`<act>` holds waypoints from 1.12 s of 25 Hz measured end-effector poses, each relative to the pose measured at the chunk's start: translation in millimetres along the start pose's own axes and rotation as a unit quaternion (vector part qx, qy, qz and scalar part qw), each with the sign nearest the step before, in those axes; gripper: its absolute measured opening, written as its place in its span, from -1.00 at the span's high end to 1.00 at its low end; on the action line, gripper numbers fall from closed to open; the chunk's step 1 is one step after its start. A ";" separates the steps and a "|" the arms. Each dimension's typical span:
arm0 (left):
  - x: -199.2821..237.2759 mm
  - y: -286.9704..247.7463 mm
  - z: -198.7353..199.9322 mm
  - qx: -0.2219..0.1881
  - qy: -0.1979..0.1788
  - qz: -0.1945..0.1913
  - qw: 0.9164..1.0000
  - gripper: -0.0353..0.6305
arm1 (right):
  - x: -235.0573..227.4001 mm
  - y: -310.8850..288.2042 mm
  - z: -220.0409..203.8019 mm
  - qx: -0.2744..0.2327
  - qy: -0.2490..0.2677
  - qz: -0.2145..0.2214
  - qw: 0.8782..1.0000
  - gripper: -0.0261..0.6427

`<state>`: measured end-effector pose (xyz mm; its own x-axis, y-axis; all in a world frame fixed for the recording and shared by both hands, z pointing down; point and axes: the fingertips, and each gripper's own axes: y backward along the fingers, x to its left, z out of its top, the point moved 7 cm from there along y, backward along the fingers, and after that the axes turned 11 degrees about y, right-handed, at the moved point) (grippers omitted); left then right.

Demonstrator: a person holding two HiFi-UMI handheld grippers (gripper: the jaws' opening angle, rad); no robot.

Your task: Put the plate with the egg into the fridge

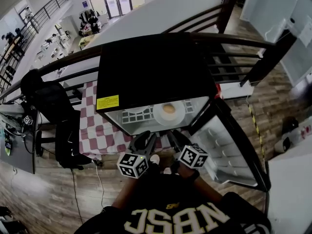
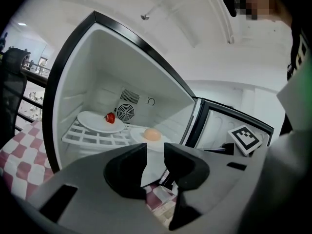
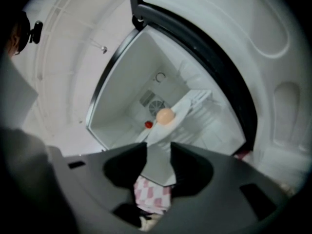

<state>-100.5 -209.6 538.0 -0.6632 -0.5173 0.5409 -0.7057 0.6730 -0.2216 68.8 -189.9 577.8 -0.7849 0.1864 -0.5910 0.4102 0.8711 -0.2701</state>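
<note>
The plate (image 1: 160, 117) with the egg (image 1: 168, 108) rests on the fridge (image 1: 151, 67) shelf (image 2: 87, 136), apparently released. The left gripper (image 2: 155, 156) and right gripper (image 3: 159, 156) hold their jaws apart, empty. Only the door (image 1: 229, 145) is left open.

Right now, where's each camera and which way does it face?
Head view: on the person's head, steeply down at the open fridge; shows forearms, left gripper, right gripper.
Left gripper view: on that gripper, along its parted jaws into the fridge.
Right gripper view: likewise, picture tilted; own parted jaws show.
All three share the plate with the egg.
</note>
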 end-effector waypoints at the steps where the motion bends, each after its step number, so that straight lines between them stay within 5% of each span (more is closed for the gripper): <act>1: 1.7 -0.8 0.7 -0.001 0.003 0.002 1.000 0.51 | -0.5 -3.0 -0.7 0.000 -0.015 0.004 1.000 0.46; 13: 22.4 -12.8 16.6 -0.005 0.022 0.008 1.000 0.53 | -1.5 -31.3 0.8 -0.009 -0.133 0.041 0.990 0.76; 28: 30.9 -31.0 30.2 -0.002 0.011 -0.001 1.000 0.53 | -15.3 -62.4 20.0 -0.015 -0.147 0.020 0.989 0.80</act>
<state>-106.6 -262.4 537.1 -0.6556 -0.5071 0.5595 -0.7063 0.6739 -0.2168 64.5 -256.2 588.5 -0.5981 0.0850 -0.7969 0.4202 0.8800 -0.2215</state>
